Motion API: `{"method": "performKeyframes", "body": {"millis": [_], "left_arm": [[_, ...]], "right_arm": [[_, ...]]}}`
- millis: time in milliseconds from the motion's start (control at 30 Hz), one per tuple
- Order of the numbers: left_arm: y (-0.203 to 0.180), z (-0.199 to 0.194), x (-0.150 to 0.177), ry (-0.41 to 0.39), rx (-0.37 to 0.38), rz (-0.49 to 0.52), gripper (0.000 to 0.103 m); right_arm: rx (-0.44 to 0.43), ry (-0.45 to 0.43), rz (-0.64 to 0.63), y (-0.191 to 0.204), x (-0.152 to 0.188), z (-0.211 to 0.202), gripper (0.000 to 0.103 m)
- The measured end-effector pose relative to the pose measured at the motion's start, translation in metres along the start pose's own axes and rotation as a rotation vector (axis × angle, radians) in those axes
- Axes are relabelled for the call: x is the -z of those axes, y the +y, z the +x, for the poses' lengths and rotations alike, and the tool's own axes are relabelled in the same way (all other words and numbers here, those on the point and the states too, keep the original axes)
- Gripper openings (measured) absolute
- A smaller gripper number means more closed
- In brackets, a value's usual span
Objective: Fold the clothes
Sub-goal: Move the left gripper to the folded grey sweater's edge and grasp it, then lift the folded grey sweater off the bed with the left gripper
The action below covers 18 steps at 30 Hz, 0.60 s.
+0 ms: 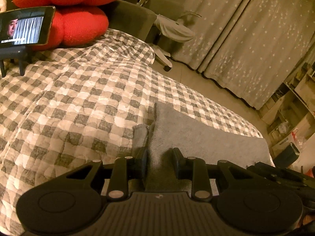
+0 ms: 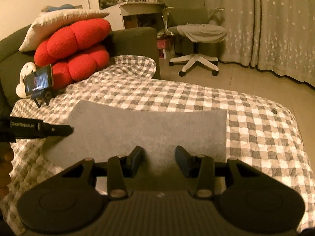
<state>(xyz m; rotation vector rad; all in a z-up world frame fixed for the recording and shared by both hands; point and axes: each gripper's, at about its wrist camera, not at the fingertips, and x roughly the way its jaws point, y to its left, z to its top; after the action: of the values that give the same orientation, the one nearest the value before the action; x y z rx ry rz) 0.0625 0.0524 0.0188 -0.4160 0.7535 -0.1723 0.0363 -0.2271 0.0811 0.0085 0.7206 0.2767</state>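
The left tool [image 1: 159,158] has its two fingers spread, with a raised fold of the grey cloth [image 1: 196,137] standing between them; the pads sit apart from the fabric on either side, so it pinches nothing that can be seen. The right tool [image 2: 158,157] is likewise spread, its fingers hovering over the near edge of the same grey cloth [image 2: 141,129] without gripping it. In the right wrist view the left tool comes in from the left edge as a dark arm whose tip meets the cloth's left side.

The cloth lies as a flat, roughly rectangular folded piece on the grey-and-white checked quilt [image 2: 256,137] that covers the bed. Seen from the left tool, one edge of it stands up in a ridge with a small flap beside it.

Farther back on the quilt, a phone [image 2: 38,79] with its screen lit rests on a small dark stand, just in front of two stacked red cushions [image 2: 74,49] and a pale pillow [image 2: 59,23] on top. Behind the bed stand an office chair [image 2: 196,35] with a garment draped over its seat, and star-patterned curtains [image 2: 275,29].
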Motion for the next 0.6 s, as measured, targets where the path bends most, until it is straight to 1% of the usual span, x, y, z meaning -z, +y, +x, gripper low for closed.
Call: {"method": "performKeyframes", "body": {"millis": [100,233,400,500,600], "left_arm": [[0.001,0.000,-0.001,0.003,0.002,-0.008,0.028],[0.002,-0.001,-0.002,-0.001,0.001,-0.016,0.027],[0.002,0.001,-0.002,0.004,-0.004,-0.009,0.028],[0.004,-0.001,-0.003,0.001,-0.002,-0.020,0.028],[0.007,-0.002,-0.005,0.000,-0.001,-0.037,0.027]], "right_arm": [[0.003,-0.010,-0.022,0.003,0.000,-0.002,0.039],[-0.041,-0.029,-0.057,0.014,0.000,-0.006,0.040],[-0.026,0.020,-0.108,0.026,0.004,0.007,0.043],[-0.043,-0.009,-0.099,0.026,0.002,0.000,0.043],[-0.075,-0.034,-0.132,0.034,0.003,-0.007,0.042]]}}
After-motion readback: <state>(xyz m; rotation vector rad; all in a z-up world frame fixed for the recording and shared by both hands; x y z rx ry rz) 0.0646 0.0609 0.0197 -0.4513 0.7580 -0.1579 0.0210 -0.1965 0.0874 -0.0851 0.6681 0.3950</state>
